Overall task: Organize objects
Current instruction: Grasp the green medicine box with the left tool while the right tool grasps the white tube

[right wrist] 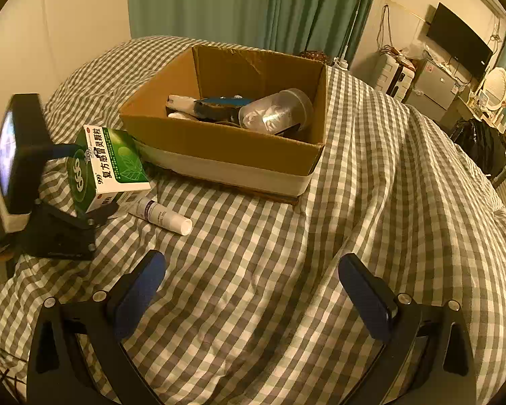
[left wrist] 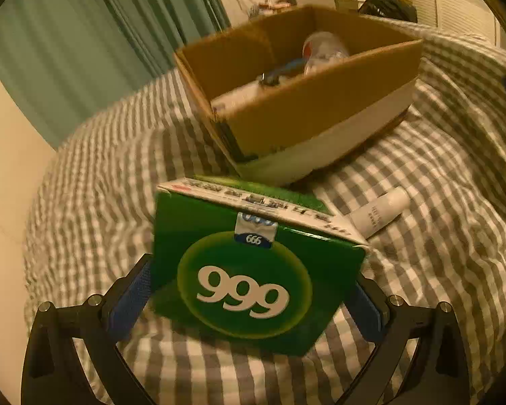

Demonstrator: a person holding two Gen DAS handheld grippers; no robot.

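Observation:
A green medicine box (left wrist: pixel 253 280) marked "999" sits tilted between the blue pads (left wrist: pixel 131 300) of my left gripper (left wrist: pixel 253 290), which is shut on its sides just above the checked bedspread. The right wrist view shows the same green medicine box (right wrist: pixel 114 162) in the left gripper (right wrist: pixel 84 182) at the left. Beyond it stands an open cardboard box (left wrist: pixel 320 108), also the cardboard box (right wrist: pixel 219 145), holding a clear plastic cup (right wrist: pixel 276 111), a blue-black item (right wrist: pixel 219 106) and a white item. My right gripper (right wrist: pixel 253 280) is open over bare bedspread, holding nothing.
A white tube (right wrist: pixel 165 217) lies on the bedspread beside the green box, the same tube (left wrist: pixel 377 212) to its right in the left wrist view. Green curtains hang behind the bed. A dark bag (right wrist: pixel 482 145), a cabinet and a screen stand at the far right.

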